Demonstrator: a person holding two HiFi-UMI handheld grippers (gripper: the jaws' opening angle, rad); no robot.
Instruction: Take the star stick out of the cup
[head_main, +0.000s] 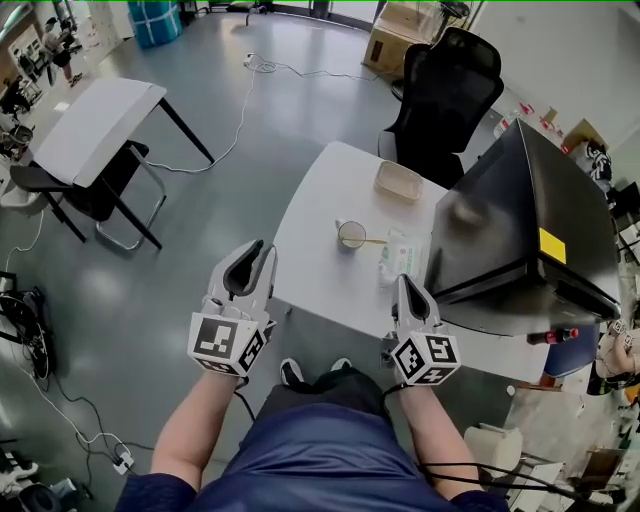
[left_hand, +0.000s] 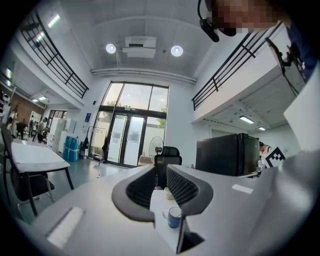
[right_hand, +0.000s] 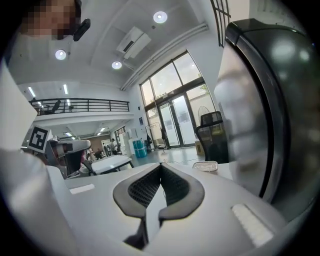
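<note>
Closest in, two bare forearms reach out over a blue-clad lap, each ending in a marker cube. The left gripper hangs over the grey floor, just off the near-left corner of the white desk. Its fingers stand a little apart with nothing between them. The right gripper is over the desk's near edge, its fingers pressed together at the tips and holding nothing.

The room is a tall hall with a glossy floor, a trailing cable, glass doors and a second white desk off to the left. A large black appliance fills the desk's right side, and a black office chair stands behind its far edge.

From the head view the cup sits mid-desk, well ahead of both grippers, with a shallow tray beyond it and a pale packet just to its right. The star stick shows as a thin tan rod leaning over the cup's right rim; its star end is too small to make out. Only the left gripper view shows the cup's blue wall, framed in the gap between the fingers, and the stick cannot be picked out there. The right gripper view misses the cup and shows the tray and the appliance's curved dark face.
</note>
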